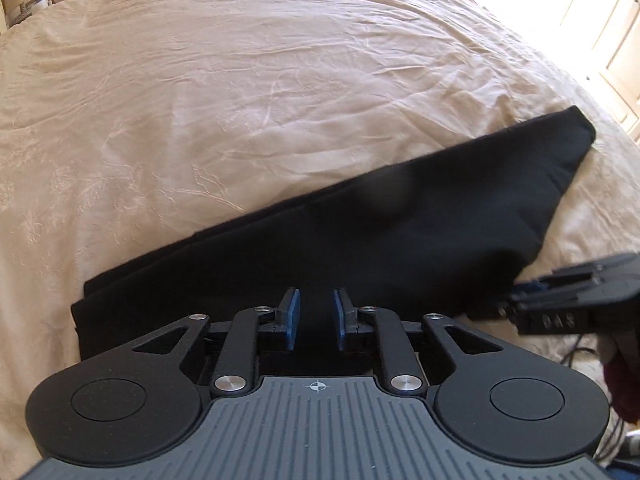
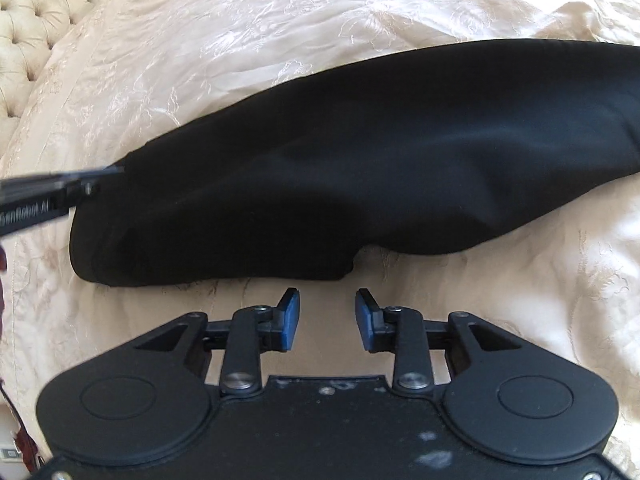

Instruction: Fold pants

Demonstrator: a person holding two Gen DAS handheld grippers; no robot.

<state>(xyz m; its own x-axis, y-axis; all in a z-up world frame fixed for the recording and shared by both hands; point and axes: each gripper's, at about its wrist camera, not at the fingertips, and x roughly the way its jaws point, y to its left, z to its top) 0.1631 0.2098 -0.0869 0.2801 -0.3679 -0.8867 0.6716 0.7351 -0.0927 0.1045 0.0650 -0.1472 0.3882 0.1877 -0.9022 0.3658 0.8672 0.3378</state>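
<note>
The black pants (image 1: 400, 240) lie flat on the cream bedspread (image 1: 240, 100), folded lengthwise into one long band. In the left wrist view my left gripper (image 1: 317, 312) is open, its blue pads over the near edge of the pants with nothing between them. My right gripper (image 1: 520, 292) enters from the right at the pants' edge. In the right wrist view the pants (image 2: 360, 160) lie across the bedspread (image 2: 280, 20). My right gripper (image 2: 327, 316) is open and empty just short of their near edge. My left gripper (image 2: 116, 170) touches the pants' left end.
A tufted cream headboard (image 2: 32, 20) stands at the upper left of the right wrist view. Bright white cabinet doors (image 1: 612, 40) stand beyond the bed's far right side. The bed's edge drops off near my right gripper, with cables (image 1: 576, 354) below.
</note>
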